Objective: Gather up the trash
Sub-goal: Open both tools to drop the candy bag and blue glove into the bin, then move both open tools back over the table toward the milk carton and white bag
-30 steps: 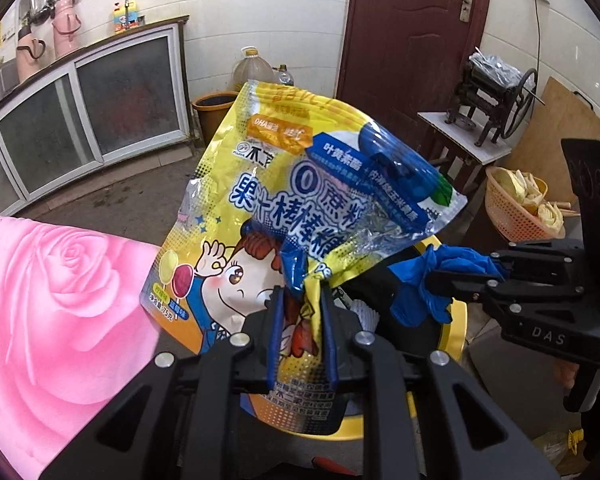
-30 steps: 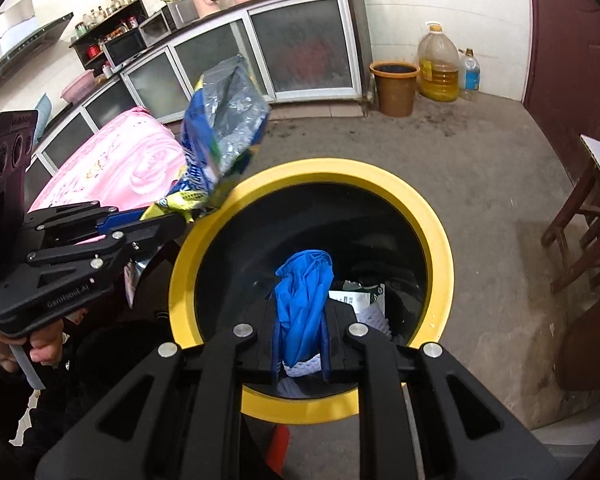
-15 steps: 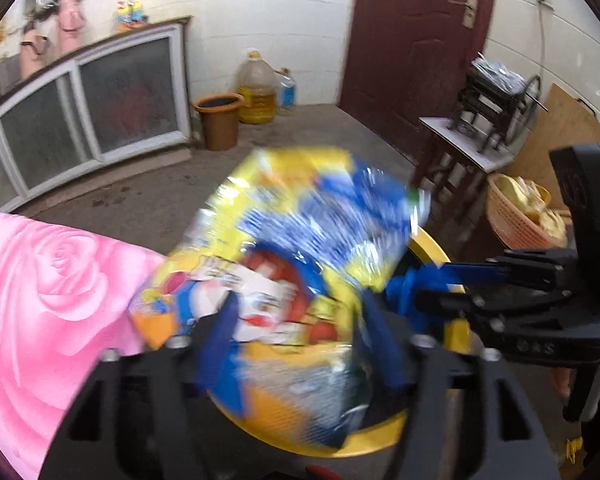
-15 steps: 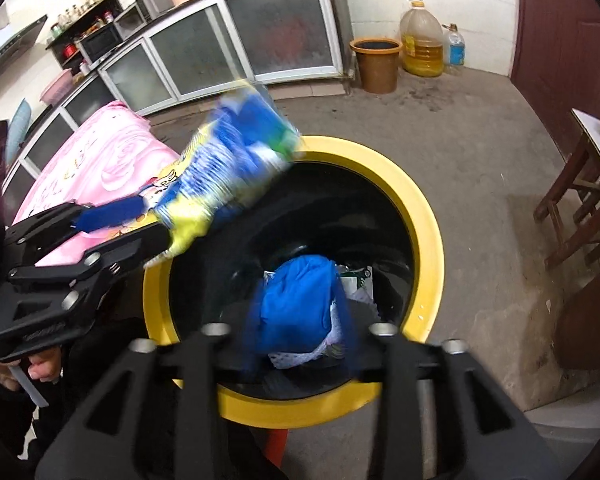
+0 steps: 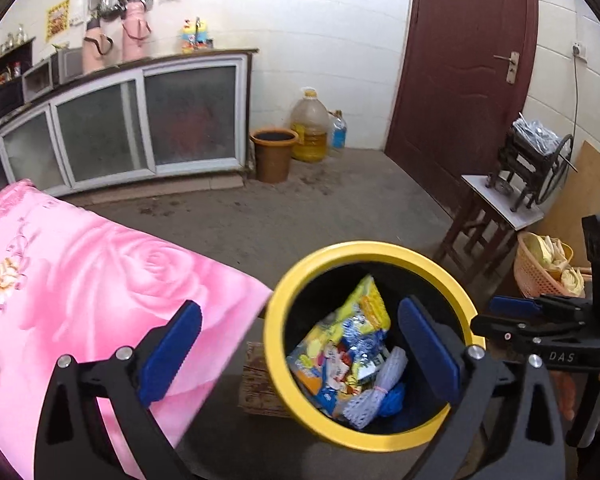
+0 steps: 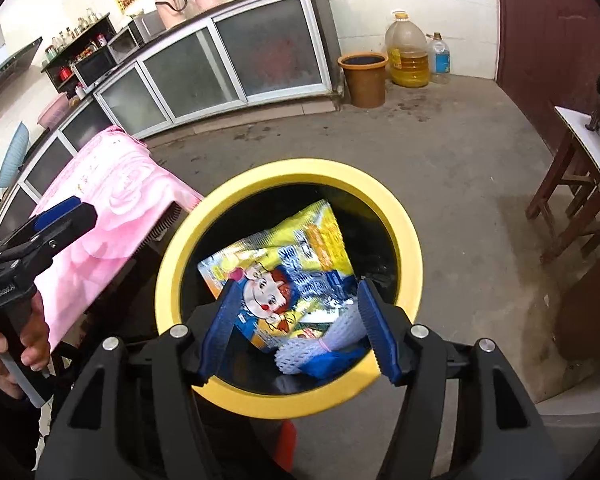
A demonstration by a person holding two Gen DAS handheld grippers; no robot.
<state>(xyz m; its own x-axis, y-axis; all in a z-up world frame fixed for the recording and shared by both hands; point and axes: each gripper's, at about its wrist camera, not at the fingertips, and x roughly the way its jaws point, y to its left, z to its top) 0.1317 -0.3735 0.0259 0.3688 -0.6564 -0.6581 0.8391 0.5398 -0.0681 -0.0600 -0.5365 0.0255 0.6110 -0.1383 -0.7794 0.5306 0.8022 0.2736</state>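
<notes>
A yellow-rimmed black trash bin (image 5: 364, 250) (image 6: 300, 168) stands on the floor below both grippers. Inside it lie a yellow and blue candy bag (image 5: 348, 344) (image 6: 284, 268), a white foam net (image 5: 376, 384) (image 6: 320, 344) and a blue glove (image 5: 392, 400) (image 6: 332, 360). My left gripper (image 5: 300, 354) (image 6: 60, 216) hovers over the bin's left rim, its jaws opening wide with nothing between them. Above the bin's near side, my right gripper (image 6: 300, 330) (image 5: 512, 308) has its jaws opening too, and its pads touch nothing.
A table under a pink rose cloth (image 5: 80, 280) (image 6: 112, 192) sits left of the bin. A wooden stool (image 5: 500, 208) bearing a black machine and an orange basket (image 5: 540, 276) stand to the right. A brown bucket (image 5: 272, 156) and an oil jug (image 5: 310, 128) are by the far wall.
Both grippers opened. The candy bag dropped from the left gripper and the blue glove from the right into the bin. The left gripper rose and drew back.
</notes>
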